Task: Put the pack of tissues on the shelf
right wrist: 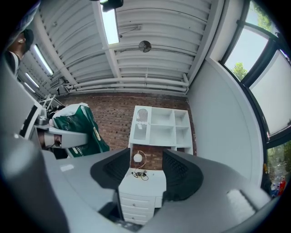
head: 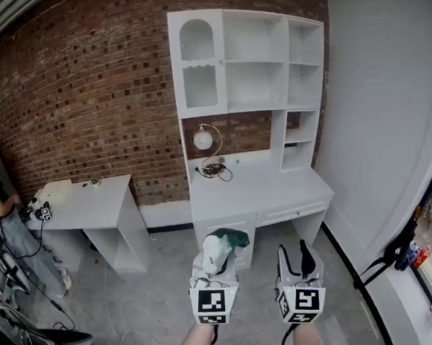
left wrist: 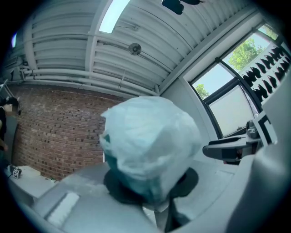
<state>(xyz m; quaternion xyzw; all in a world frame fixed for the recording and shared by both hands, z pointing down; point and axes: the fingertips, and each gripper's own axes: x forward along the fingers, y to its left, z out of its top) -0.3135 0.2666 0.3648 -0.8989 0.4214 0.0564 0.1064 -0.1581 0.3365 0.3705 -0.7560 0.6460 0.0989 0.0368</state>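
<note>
Left tool (head: 216, 257) around tissue pack (head: 231, 239), shelf (head: 248, 61) beyond

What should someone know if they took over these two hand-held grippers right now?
Left hand-held gripper: shut on the pack of tissues, held up in front of the person.
Right hand-held gripper: open, nothing between its jaws, aimed at the white desk.
White shelf unit: stands on the desk against the brick wall, some way ahead.
Done: pack picked up.
Left: walk closer, set the pack in a shelf compartment, let go.
</note>
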